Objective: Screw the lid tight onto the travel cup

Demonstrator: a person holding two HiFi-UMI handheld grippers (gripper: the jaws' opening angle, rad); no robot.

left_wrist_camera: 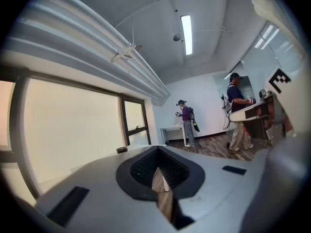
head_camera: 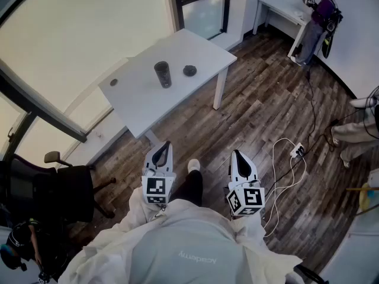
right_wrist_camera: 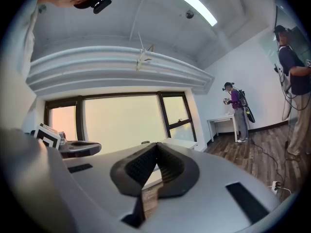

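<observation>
Two grippers, both pressed together and holding nothing: the left gripper (head_camera: 166,144) is at lower centre-left of the head view, the right gripper (head_camera: 236,153) at lower centre-right. Both point up the frame, with a shoe (head_camera: 193,165) between them. Neither touches anything, and both are well apart from the table (head_camera: 195,46) in the upper middle. Plank floor (head_camera: 195,129) lies between them and the table.

The cup (head_camera: 163,74) stands on its base near the middle of the tabletop, long axis up and down, mouth toward the ceiling. The lid (head_camera: 189,70) lies flat just right of it, not touching. A small disc (head_camera: 113,82) sits alone near the table's left corner.

A big window (head_camera: 77,34) fills the upper left. A black chair (head_camera: 59,188) stands at lower left, clear of the way to the table. A white cable (head_camera: 284,158) loops on the floor at right. In the upper right corner a person (head_camera: 320,10) stands at a second table (head_camera: 278,7)
</observation>
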